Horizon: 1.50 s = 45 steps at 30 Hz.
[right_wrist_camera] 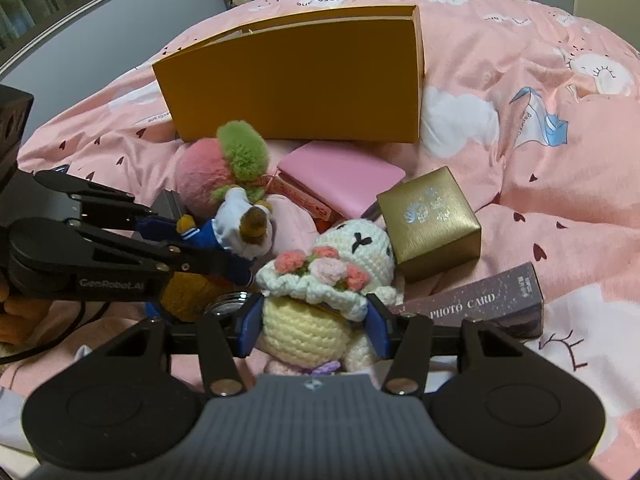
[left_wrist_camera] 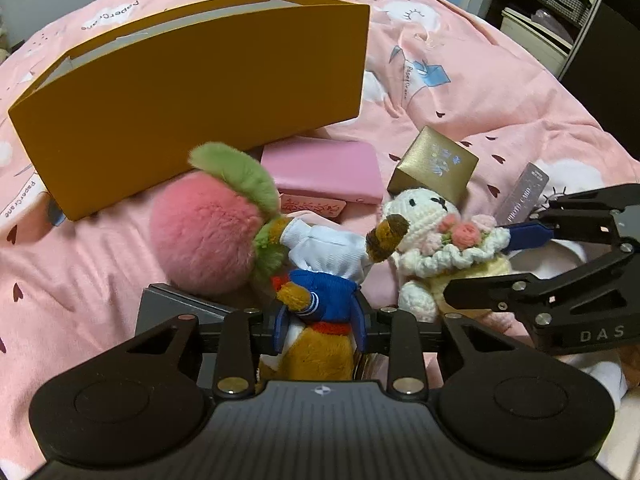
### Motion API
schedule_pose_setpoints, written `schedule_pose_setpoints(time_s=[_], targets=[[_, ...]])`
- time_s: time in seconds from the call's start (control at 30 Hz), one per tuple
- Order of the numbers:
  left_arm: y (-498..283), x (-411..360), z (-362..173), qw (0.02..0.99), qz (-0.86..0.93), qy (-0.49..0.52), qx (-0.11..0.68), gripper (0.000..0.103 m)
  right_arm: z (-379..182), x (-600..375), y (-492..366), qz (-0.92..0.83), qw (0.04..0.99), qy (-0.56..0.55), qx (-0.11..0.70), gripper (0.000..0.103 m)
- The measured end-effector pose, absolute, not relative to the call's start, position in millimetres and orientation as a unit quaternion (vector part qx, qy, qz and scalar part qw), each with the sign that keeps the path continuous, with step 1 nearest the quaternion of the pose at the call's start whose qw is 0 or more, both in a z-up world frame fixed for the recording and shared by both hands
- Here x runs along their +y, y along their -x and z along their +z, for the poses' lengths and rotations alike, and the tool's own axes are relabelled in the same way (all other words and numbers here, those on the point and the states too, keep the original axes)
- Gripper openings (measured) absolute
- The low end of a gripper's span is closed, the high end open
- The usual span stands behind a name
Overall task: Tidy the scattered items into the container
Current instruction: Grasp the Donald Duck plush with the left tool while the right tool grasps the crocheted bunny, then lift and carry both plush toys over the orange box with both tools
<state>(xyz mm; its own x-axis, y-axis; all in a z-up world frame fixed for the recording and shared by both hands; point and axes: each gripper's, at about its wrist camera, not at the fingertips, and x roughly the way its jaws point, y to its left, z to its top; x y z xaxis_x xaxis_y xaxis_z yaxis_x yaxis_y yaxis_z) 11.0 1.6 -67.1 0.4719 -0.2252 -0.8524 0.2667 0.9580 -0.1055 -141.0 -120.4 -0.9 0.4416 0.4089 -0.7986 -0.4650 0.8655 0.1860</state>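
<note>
An open orange box (left_wrist_camera: 192, 100) (right_wrist_camera: 296, 80) stands at the back on the pink bedspread. My left gripper (left_wrist_camera: 320, 326) (right_wrist_camera: 200, 244) is shut on a brown plush in a blue sailor top (left_wrist_camera: 320, 296) (right_wrist_camera: 224, 232), blue pads pressing its sides. My right gripper (right_wrist_camera: 316, 328) (left_wrist_camera: 500, 268) is shut on the yellow body of a white crochet bunny (right_wrist_camera: 320, 280) (left_wrist_camera: 436, 232) that holds a pink bouquet. The two toys lie side by side, touching, in front of the box.
Around them lie a fluffy pink peach plush (left_wrist_camera: 200, 240) (right_wrist_camera: 196, 172), a pink wallet (left_wrist_camera: 328, 172) (right_wrist_camera: 344, 176), a gold box (left_wrist_camera: 436, 168) (right_wrist_camera: 432, 224) and a dark photo card box (right_wrist_camera: 480, 304) (left_wrist_camera: 520, 196). Shelves stand beyond the bed.
</note>
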Motion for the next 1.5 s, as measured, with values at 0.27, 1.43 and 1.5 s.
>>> schedule_pose_setpoints(time_s=[0.27, 1.43, 1.5], targets=[[-15.8, 1.8, -73.0, 0.853, -0.149, -0.027, 0.499, 0.048, -8.1, -117.0, 133.9, 0.251, 0.843, 0.036, 0.475, 0.063], [-5.1, 6.6, -23.4, 0.893, -0.119, -0.004, 0.434, 0.042, 39.1, -111.3, 143.5, 0.297, 0.869, 0.061, 0.392, 0.058], [-6.6, 8.1, -16.2, 0.897, -0.118, 0.003, 0.426, 0.042, 44.6, -111.9, 140.2, 0.297, 0.872, 0.062, 0.383, 0.058]])
